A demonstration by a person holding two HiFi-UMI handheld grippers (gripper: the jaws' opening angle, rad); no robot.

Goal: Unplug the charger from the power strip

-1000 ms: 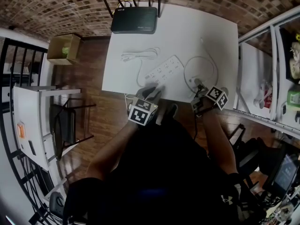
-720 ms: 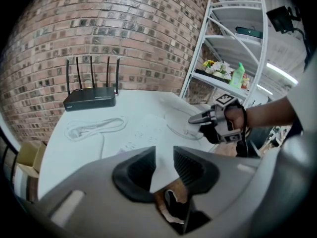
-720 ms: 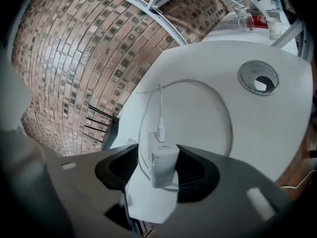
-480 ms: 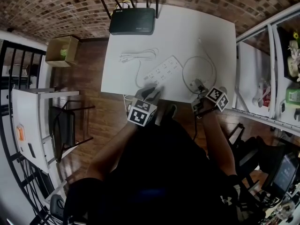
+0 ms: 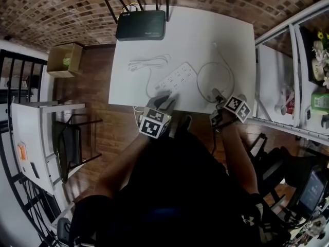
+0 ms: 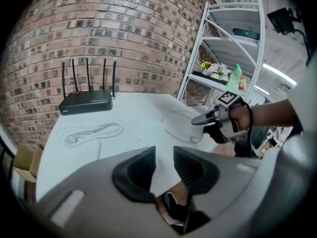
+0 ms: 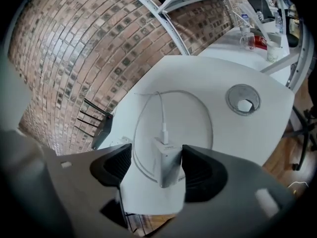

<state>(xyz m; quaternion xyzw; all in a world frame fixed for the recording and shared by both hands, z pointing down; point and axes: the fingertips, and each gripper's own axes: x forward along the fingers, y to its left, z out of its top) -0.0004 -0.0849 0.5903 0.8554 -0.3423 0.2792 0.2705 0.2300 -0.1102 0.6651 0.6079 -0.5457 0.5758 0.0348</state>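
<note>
Charger (image 7: 168, 163) lies on table (image 7: 233, 133), long axis toward brick wall (image 7: 74, 43) (cable (image 7: 162, 110) end farthest).

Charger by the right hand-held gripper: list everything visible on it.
The charger is a small white block, plastic-looking, lying on the white table near its front edge, already out of the power strip. A thin white cable is plugged into its far end and loops over the table. It sits between the jaws of the right hand-held gripper, which have just been opening; whether a pad touches it is unclear.
</note>
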